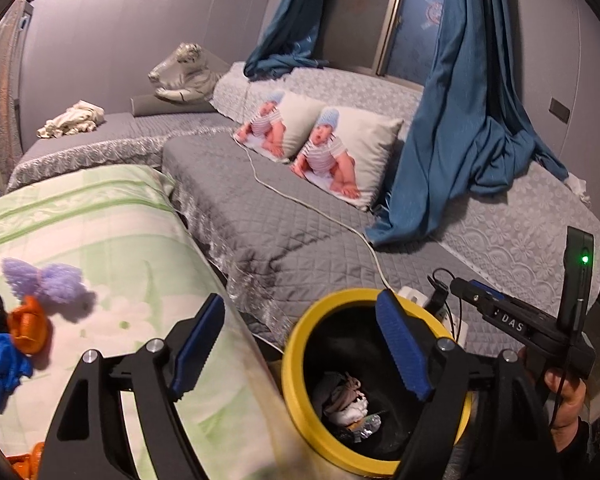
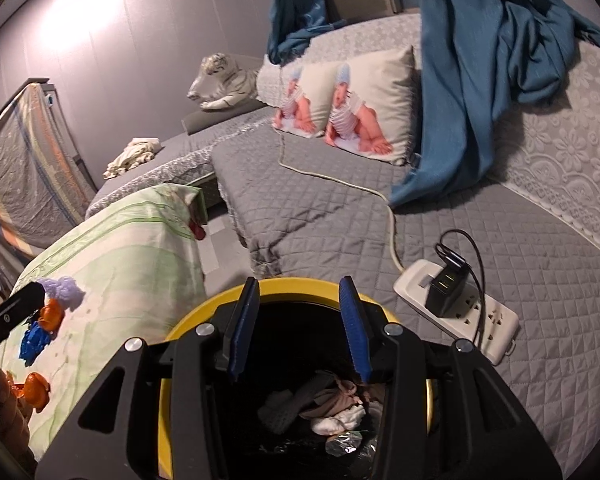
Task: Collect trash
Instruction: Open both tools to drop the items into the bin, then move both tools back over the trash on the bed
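A yellow-rimmed black bin (image 1: 300, 392) stands beside the bed and holds crumpled paper and foil (image 1: 350, 402); it also shows in the right wrist view (image 2: 300, 286). My left gripper (image 1: 300, 344) is open and empty, between the green table and the bin. My right gripper (image 2: 298, 330) is open and empty right above the bin mouth, over the trash inside (image 2: 332, 408). On the green cloth lie a purple scrap (image 1: 48, 282), an orange wrapper (image 1: 30, 324) and a blue wrapper (image 1: 0, 372); they also show in the right wrist view (image 2: 46, 320).
A green-clothed table (image 1: 120, 240) stands left of the bin. A grey quilted bed (image 2: 460, 240) carries a white power strip (image 2: 456, 308) with a charger, a white cable, two baby-print pillows (image 1: 320, 144) and a hanging blue curtain (image 1: 460, 120). Another orange wrapper (image 2: 34, 388) lies near the table's front.
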Demonstrator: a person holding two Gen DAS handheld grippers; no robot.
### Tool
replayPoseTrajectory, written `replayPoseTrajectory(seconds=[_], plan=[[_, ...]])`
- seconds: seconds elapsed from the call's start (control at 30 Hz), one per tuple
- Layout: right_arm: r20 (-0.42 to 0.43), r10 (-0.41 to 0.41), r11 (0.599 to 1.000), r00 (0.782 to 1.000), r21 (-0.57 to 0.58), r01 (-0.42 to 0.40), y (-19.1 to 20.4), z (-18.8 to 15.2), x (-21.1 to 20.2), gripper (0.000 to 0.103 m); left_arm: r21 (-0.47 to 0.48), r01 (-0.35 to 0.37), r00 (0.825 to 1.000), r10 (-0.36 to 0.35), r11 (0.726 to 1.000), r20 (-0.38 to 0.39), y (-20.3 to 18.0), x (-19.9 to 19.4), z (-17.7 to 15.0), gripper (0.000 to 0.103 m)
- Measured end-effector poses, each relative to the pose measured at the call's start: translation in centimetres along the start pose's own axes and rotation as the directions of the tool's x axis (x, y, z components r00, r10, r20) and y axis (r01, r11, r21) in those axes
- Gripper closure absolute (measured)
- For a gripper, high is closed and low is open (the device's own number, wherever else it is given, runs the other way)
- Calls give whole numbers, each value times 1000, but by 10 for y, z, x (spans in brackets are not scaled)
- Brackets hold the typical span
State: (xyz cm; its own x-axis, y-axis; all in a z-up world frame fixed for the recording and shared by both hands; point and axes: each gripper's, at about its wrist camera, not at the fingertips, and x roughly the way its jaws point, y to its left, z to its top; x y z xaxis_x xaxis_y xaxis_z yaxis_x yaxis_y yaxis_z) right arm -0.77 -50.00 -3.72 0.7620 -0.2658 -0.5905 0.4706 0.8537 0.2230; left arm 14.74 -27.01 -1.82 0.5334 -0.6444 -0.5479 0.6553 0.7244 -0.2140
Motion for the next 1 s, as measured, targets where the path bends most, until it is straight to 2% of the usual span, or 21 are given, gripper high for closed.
replayPoseTrajectory(seconds=[0.3, 0.43, 0.53, 0.73, 1.0], plan=[[31, 84, 995, 996, -53, -82, 42, 8, -11, 54, -25, -88, 992, 90, 996, 88, 33, -49, 9, 15], [40, 132, 989, 990, -70, -129, 62, 10, -15, 44, -35, -139, 984, 142, 990, 109, 51, -71, 8, 12], [43, 160, 984, 986, -84, -156, 76, 11, -19, 42, -44, -180, 975, 184, 983, 120, 65, -88, 6, 12], [44, 217, 970, 975, -125, -211, 106, 12, -25, 42, -83, -274, 949, 284, 958, 137, 99, -125, -3, 12], [21, 294, 943, 956, -172, -286, 148, 9, -33, 40, -158, -357, 913, 380, 921, 152, 140, -171, -16, 11]])
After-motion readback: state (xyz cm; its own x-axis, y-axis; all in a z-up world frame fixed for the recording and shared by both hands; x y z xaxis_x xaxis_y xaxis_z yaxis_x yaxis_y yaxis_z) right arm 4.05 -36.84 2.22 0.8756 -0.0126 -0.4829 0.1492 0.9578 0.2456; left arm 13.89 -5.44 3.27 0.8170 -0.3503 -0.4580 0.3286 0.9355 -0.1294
